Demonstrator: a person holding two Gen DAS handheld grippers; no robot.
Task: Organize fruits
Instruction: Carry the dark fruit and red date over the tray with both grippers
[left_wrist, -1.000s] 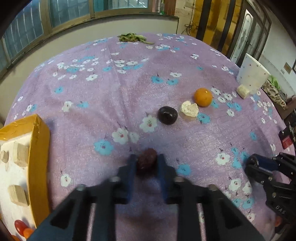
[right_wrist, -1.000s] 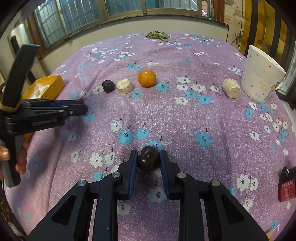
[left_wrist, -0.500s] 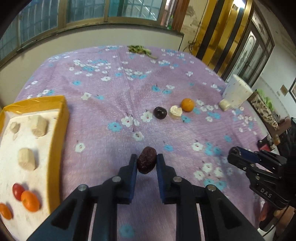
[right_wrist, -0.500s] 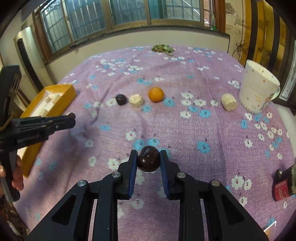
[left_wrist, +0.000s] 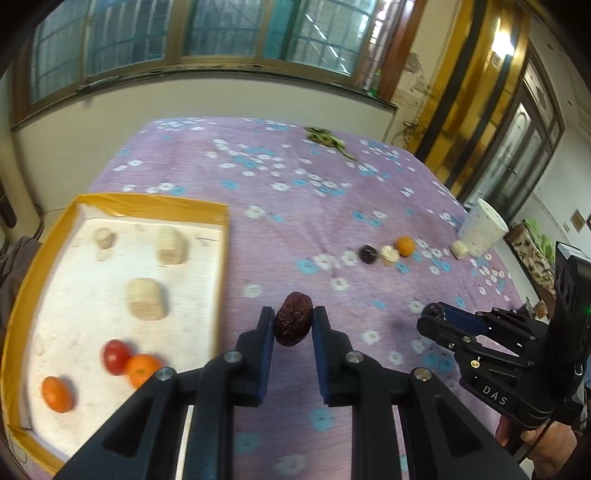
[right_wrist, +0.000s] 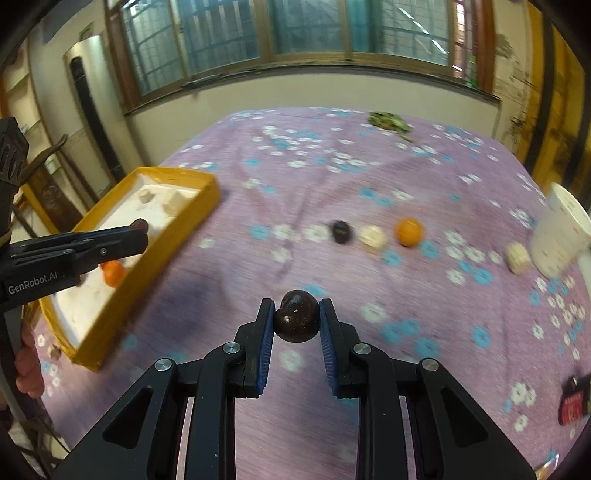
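Observation:
My left gripper (left_wrist: 293, 321) is shut on a wrinkled red date (left_wrist: 293, 323), held above the purple cloth just right of the yellow-rimmed tray (left_wrist: 223, 236). The tray holds pale chunks, a red tomato (left_wrist: 115, 356) and two oranges (left_wrist: 142, 370). My right gripper (right_wrist: 296, 319) is shut on a dark round fruit (right_wrist: 297, 320) above the cloth. Farther off on the cloth lie a dark fruit (right_wrist: 341, 231), a pale chunk (right_wrist: 373, 239) and an orange (right_wrist: 408, 231). In the right wrist view the left gripper (right_wrist: 138, 230) reaches over the tray (right_wrist: 173, 236).
A white dotted cup (right_wrist: 561, 230) stands at the right with a pale chunk (right_wrist: 518, 258) beside it. Green leaves (right_wrist: 388, 120) lie at the far edge. A red and black item (right_wrist: 574, 400) sits near the right edge. A hand (left_wrist: 543, 448) holds the right gripper.
Both grippers have risen and swung left toward the tray, each still holding its fruit. Much more of the tray shows in the left wrist view than before.

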